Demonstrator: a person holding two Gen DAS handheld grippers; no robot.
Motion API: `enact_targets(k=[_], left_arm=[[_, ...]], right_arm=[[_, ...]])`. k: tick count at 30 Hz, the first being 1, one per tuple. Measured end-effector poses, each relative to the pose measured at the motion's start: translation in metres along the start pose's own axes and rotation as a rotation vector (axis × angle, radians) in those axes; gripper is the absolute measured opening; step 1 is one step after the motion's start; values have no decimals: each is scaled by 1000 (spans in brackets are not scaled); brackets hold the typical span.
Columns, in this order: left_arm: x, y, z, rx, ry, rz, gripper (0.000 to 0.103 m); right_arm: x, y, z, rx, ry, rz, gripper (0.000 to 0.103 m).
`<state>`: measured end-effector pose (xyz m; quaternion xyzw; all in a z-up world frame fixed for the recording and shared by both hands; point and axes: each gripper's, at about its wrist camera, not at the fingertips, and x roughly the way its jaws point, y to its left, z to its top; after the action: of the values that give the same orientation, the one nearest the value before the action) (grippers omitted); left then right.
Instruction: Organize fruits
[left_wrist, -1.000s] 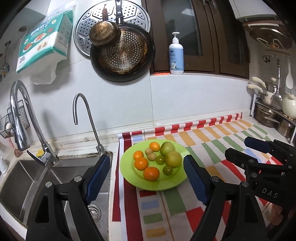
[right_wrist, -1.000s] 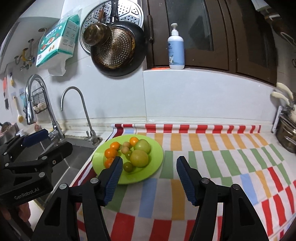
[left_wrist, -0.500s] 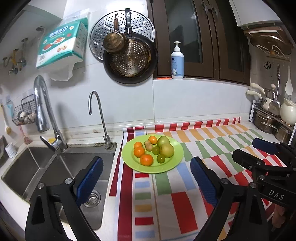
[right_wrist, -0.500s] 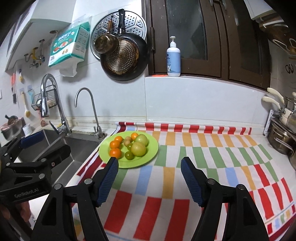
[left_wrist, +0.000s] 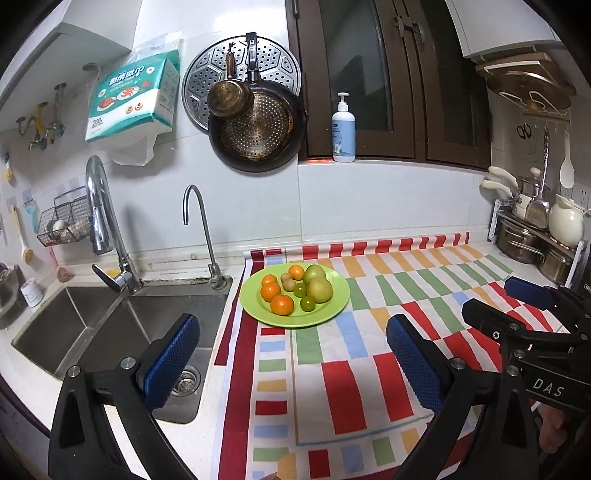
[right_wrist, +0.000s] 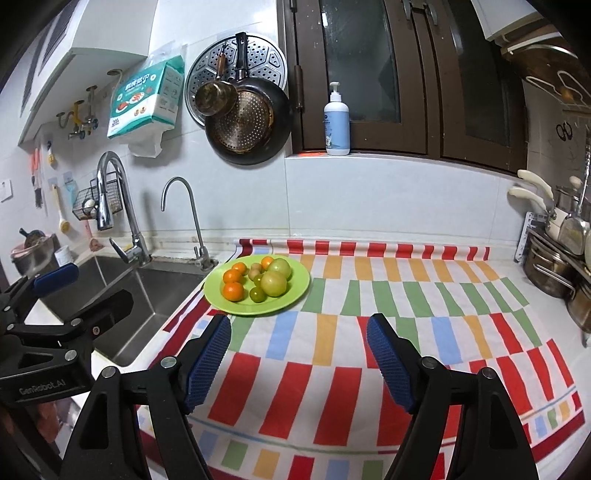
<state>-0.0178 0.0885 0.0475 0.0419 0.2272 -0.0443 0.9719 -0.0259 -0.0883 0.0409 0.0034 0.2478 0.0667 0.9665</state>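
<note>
A green plate (left_wrist: 338, 299) (right_wrist: 299, 288) sits on the striped cloth beside the sink. It holds several fruits: oranges such as one at the front (left_wrist: 282, 305) (right_wrist: 233, 291), two large green fruits (left_wrist: 320, 289) (right_wrist: 274, 283), small green ones (left_wrist: 307, 304) (right_wrist: 257, 294) and small tan ones (left_wrist: 288, 284) (right_wrist: 253, 273). My left gripper (left_wrist: 291, 363) is open and empty, well back from the plate. My right gripper (right_wrist: 299, 363) is open and empty, also back from the plate. Each gripper shows in the other's view, the right one (left_wrist: 524, 306) and the left one (right_wrist: 70, 295).
A steel sink (left_wrist: 110, 325) with two faucets (left_wrist: 107, 229) lies left of the striped cloth (left_wrist: 351, 376). Pots and utensils on a rack (left_wrist: 535, 236) stand at the far right. A pan (left_wrist: 258, 125) and a soap bottle (left_wrist: 343, 129) are on the wall.
Both grippers have pulled back and up from the plate, which now looks smaller and farther. Both stay open and empty. The fruits have not moved.
</note>
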Motion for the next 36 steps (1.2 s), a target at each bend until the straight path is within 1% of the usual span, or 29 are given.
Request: enact_targets(k=[13,36], left_arm=[[-22,-8,-5,-5,-23,-2,103],[-32,-14,-5,6,-39,-3,103]], right_arm=[[-20,-6,-6,-6,-8,3,77],[-28,-12,-9,-2,-16,2,77]])
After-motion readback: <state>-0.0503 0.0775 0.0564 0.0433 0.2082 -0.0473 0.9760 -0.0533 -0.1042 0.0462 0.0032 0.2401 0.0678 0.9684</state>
